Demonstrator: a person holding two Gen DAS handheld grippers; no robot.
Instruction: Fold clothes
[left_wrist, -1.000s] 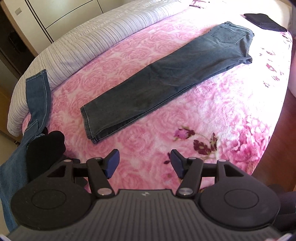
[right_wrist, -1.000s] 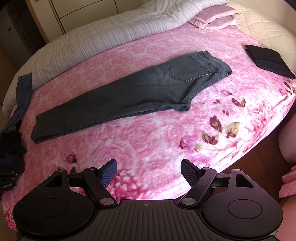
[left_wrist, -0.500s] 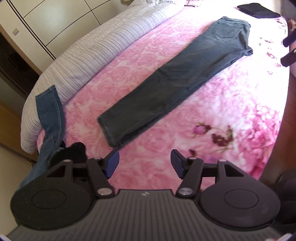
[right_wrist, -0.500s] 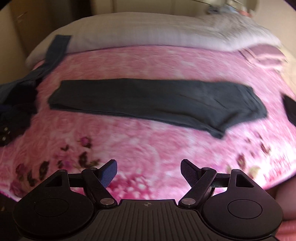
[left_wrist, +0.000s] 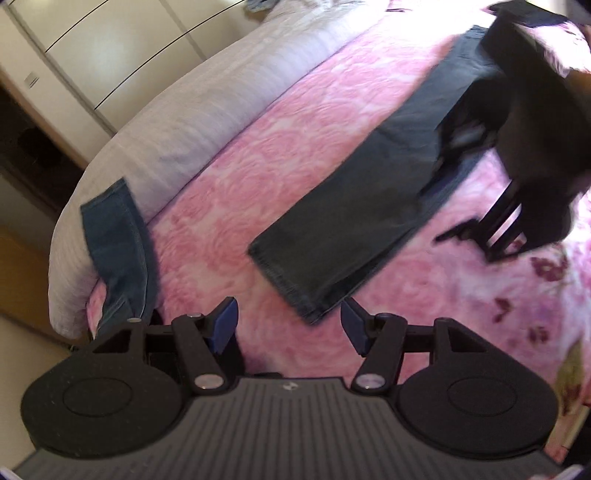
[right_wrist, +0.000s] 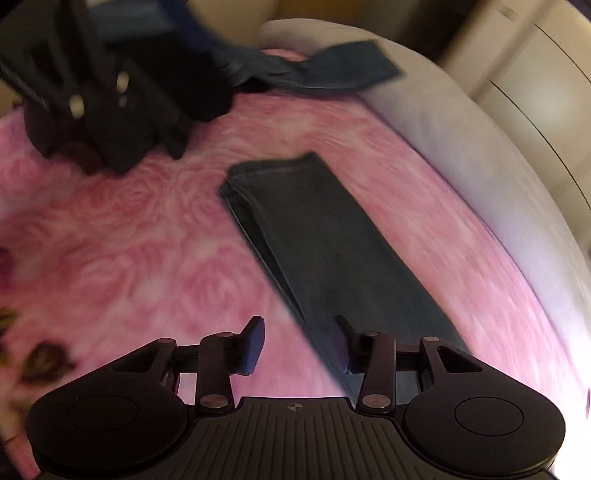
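Jeans (left_wrist: 354, 206) waist shows only leftward, past right tongs (left_wrist: 461, 184).

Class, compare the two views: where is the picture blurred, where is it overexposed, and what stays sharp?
Left wrist view: the jeans are fairly sharp near the hem, the right tool is smeared, and the blanket is blown out at the top. Right wrist view: motion blur nearly everywhere, with only the right tool itself crisp.

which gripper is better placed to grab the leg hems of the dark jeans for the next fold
Left. The open left gripper sits right at the hem end of the dark jeans; the right gripper, also open, is farther up the legs.
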